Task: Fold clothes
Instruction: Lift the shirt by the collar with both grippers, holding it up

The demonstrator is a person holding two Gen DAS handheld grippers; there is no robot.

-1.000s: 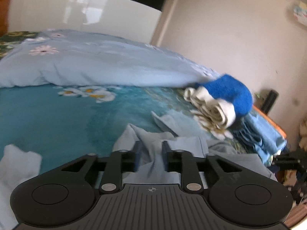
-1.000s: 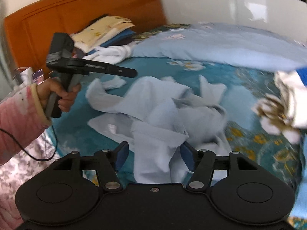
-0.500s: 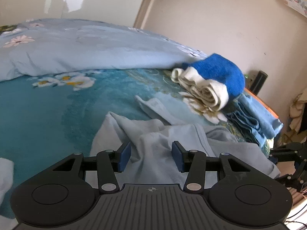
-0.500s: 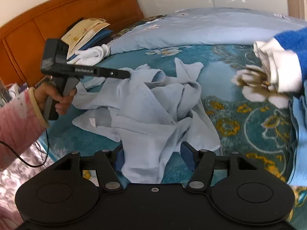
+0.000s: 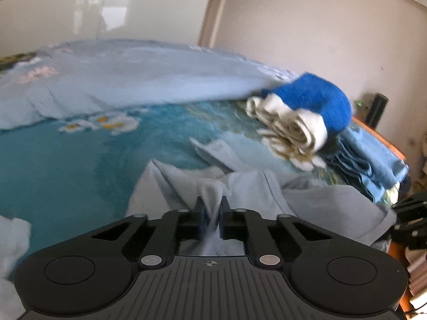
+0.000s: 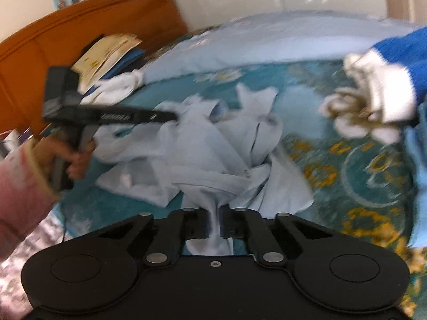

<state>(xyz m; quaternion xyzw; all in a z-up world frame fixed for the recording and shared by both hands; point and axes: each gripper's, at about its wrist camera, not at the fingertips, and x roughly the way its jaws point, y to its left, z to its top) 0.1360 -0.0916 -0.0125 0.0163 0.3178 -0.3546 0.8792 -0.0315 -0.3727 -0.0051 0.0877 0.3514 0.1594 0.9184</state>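
Observation:
A crumpled pale blue shirt (image 6: pixel 202 154) lies in a heap on the teal floral bedspread (image 6: pixel 360 165). In the right wrist view my right gripper (image 6: pixel 214 222) is shut on a bunched fold at the shirt's near edge. The left gripper (image 6: pixel 170 116) reaches in from the left, held by a hand (image 6: pixel 72 157) in a pink sleeve, its tip at the shirt's far left side. Through the left wrist camera, the left gripper (image 5: pixel 212 213) is shut on a pinched ridge of the same shirt (image 5: pixel 253 186).
A rolled blue and white towel (image 5: pixel 307 112) lies beyond the shirt, with folded blue clothes (image 5: pixel 368 157) beside it. A pale blue duvet (image 5: pixel 120 80) covers the far side. An orange headboard (image 6: pixel 80 32), stacked items (image 6: pixel 106 53) and a white cloth (image 6: pixel 117 85) are at the left.
Both grippers closed onto folds of the shirt; half a second ago their jaws stood open around the cloth. The left gripper shifted sideways over the shirt.

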